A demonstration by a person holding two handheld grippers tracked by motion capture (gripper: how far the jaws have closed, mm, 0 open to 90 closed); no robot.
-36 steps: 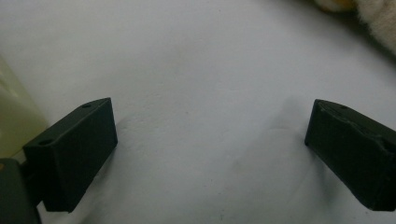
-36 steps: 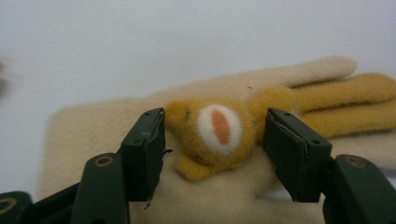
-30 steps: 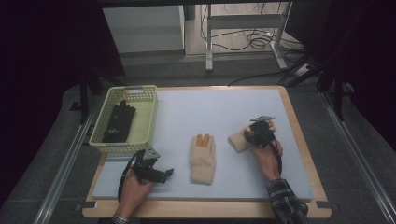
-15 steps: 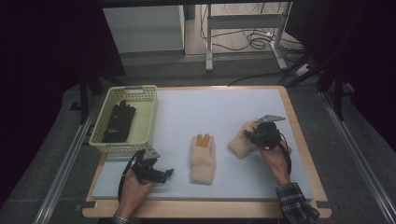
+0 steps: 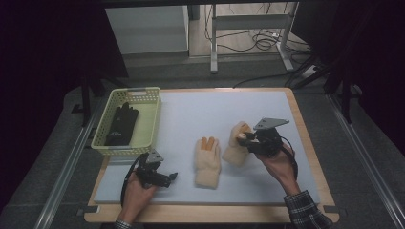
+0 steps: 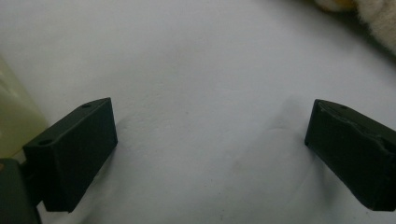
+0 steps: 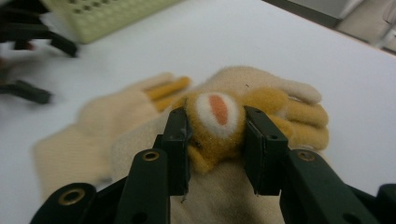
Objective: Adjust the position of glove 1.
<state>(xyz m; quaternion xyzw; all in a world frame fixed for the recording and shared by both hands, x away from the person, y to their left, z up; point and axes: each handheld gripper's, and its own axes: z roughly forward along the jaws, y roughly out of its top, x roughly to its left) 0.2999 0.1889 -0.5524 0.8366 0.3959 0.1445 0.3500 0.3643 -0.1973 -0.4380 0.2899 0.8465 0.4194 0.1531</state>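
Observation:
A fuzzy cream glove with orange fingers (image 5: 207, 160) lies flat in the middle of the white mat. A second matching glove (image 5: 235, 151) is to its right, one end raised off the mat. My right gripper (image 5: 244, 138) is shut on this glove. In the right gripper view the jaws pinch an orange-and-white pad of that glove (image 7: 218, 109), with my right gripper (image 7: 217, 135) squeezing from both sides. My left gripper (image 5: 173, 177) rests at the front left of the mat, open. In the left gripper view my left gripper (image 6: 210, 140) has only bare mat between its jaws.
A pale green basket (image 5: 143, 90) stands at the mat's left edge with a black glove (image 5: 122, 124) inside. The white mat (image 5: 215, 109) covers a wooden table. Beyond the table are a grey cabinet and floor cables.
My right gripper has risen and shifted a little to the right, lifting one end of the cream glove with it. The left gripper has stayed where it was.

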